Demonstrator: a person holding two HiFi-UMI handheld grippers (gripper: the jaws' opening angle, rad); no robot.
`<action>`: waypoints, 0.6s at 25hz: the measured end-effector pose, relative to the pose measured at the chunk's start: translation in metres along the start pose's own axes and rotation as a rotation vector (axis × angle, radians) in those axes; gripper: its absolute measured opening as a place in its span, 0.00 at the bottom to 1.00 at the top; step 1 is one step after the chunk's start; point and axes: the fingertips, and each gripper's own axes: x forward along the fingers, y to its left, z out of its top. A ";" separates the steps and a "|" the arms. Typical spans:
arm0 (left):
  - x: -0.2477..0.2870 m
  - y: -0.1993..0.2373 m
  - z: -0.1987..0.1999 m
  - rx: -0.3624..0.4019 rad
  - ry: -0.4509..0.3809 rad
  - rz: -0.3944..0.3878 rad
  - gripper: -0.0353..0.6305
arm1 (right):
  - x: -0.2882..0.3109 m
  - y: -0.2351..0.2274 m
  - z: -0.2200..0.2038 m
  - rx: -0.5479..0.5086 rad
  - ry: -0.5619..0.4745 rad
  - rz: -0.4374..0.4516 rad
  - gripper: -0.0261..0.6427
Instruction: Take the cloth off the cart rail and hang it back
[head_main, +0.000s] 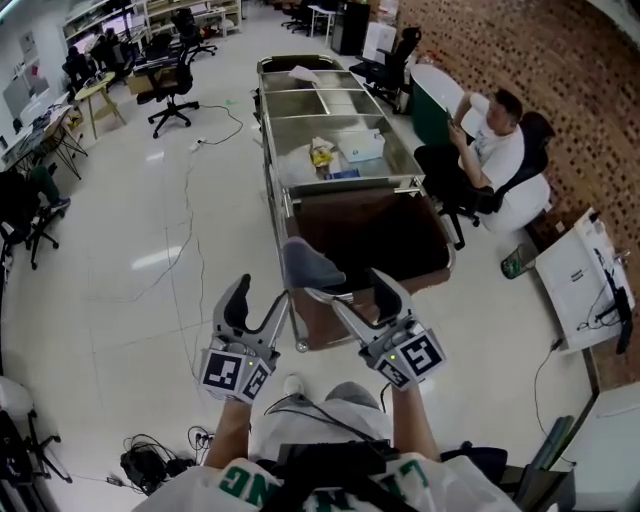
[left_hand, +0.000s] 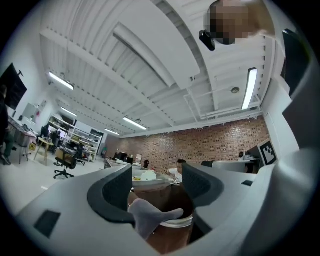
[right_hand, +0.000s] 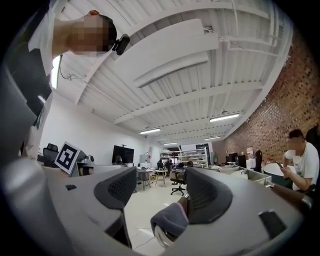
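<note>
Grey cloth (head_main: 308, 263) is still draped over the near corner of the cart's rail (left_hand: 177, 223). It hangs limp and a bit bunched up. So the first step is in hand: reaching for the cloth to lift it off.

The left gripper (head_main: 265, 297) is just in front of the cloth. Its fingers are set fairly wide, and nothing is pinched between them. Seen along the jaws, the cloth is low down in the gap, and the pads do not press on it. The right gripper (head_main: 350, 292) has its fingers wide too. The cloth sits low beside one of them, not held.

I think the next move is to get one gripper around a fold of the cloth and close on it. Then it can be lifted clear of the rail. The cloth is soft and may slip, so a good thick fold would be best.

Behind the rail hangs a big brown bag (head_main: 375, 235). A lifted cloth could drop in there. Further along, the cart (head_main: 265, 120) has steel trays with a white box (head_main: 362, 146) and some odds and ends. A person (head_main: 495, 145) sits just to the right of the cart. Cables (head_main: 225, 125) lie on the floor to the left. None of these block the cloth.
</note>
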 end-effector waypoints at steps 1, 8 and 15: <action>0.007 0.002 -0.002 -0.001 0.009 -0.008 0.49 | 0.003 -0.007 0.001 0.006 -0.004 -0.014 0.52; 0.033 0.015 -0.014 0.015 0.032 0.050 0.49 | 0.027 -0.050 0.005 0.044 -0.043 -0.019 0.52; 0.072 0.026 -0.091 -0.096 0.410 0.070 0.51 | 0.031 -0.069 0.011 0.032 -0.061 0.049 0.52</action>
